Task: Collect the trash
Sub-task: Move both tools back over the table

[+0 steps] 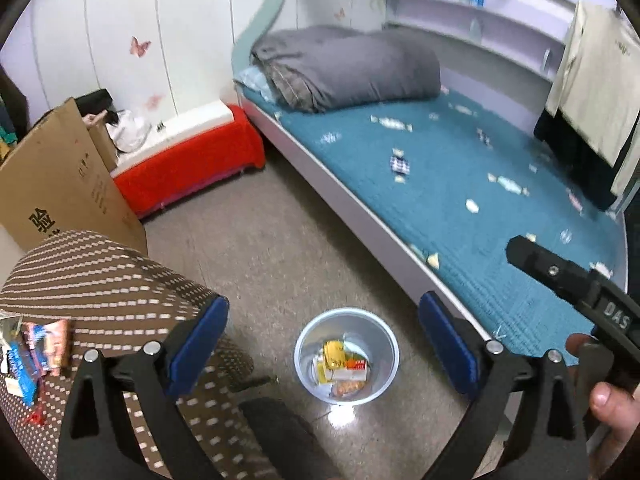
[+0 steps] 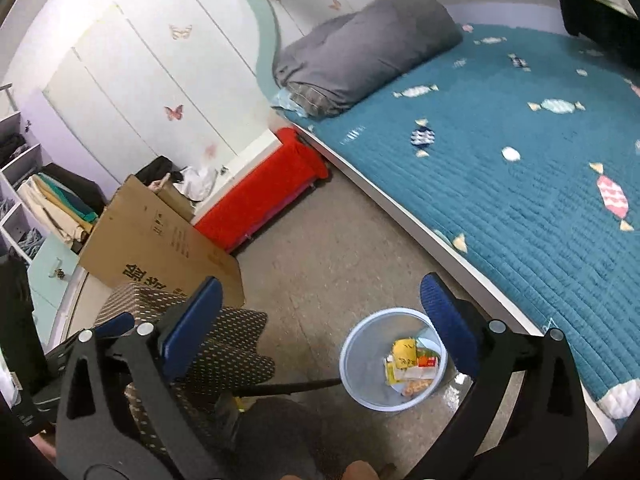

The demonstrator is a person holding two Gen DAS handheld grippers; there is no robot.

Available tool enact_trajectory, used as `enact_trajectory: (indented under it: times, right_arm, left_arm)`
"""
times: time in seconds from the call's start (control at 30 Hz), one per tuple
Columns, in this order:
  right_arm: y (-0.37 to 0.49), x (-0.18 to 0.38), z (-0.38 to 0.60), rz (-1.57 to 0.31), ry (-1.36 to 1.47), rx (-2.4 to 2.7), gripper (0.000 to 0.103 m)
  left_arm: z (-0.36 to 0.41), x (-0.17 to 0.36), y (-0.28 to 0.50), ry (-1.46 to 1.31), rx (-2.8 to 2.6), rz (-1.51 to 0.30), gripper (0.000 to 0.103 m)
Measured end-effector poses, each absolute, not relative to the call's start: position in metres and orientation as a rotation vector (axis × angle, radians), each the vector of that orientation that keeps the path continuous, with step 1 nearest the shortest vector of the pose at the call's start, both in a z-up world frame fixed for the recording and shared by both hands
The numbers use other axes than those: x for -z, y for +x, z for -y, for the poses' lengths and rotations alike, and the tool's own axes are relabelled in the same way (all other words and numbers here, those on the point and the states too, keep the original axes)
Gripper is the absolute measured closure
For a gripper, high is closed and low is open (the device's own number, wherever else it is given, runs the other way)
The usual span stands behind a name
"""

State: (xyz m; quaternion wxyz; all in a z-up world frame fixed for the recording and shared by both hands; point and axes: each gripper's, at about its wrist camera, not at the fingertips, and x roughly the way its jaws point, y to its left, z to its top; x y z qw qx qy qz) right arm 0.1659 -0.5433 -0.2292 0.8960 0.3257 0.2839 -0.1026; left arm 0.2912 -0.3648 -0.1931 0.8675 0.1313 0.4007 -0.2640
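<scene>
Hovering over the floor beside the bed, I have both tongs spread wide with nothing between their blue pads. My left gripper (image 1: 324,344) frames the trash bin (image 1: 304,344) from above, and the right gripper (image 2: 320,332) looks down on the same bin (image 2: 360,360) just off its right-hand pad. I judge both are released because their loads are already dropped: the bin holds yellow and orange wrappers (image 1: 340,364) lying loose at its bottom, well clear of either tool.

The bin stands on the floor (image 1: 280,248) near the bed's long edge (image 1: 360,208), presumably so I can reach it from the chair and the mattress alike. More packets (image 1: 32,356) lie on the patterned chair cushion (image 1: 100,272) at its left edge; I take those for the remaining trash. The candy shapes on the teal bedcover (image 2: 520,200) look printed, not litter, though blur in the left view leaves a few uncertain.

A hand (image 1: 612,400) grips the right tool at the frame's lower right corner.
</scene>
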Motion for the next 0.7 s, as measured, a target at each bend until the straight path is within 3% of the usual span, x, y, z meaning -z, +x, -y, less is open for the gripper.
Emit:
enact_trajectory:
  times: [0.4, 0.7]
  right_arm:
    - [0.191, 0.17, 0.464, -0.555, 0.545, 0.069, 0.006]
    - [0.214, 0.146, 0.394, -0.565, 0.454, -0.038, 0.006]
  left_arm:
    - [0.269, 0.139, 0.265, 0.215, 0.474, -0.688, 0.008]
    - [0.189, 0.132, 0.258, 0.198, 0.403, -0.655, 0.008]
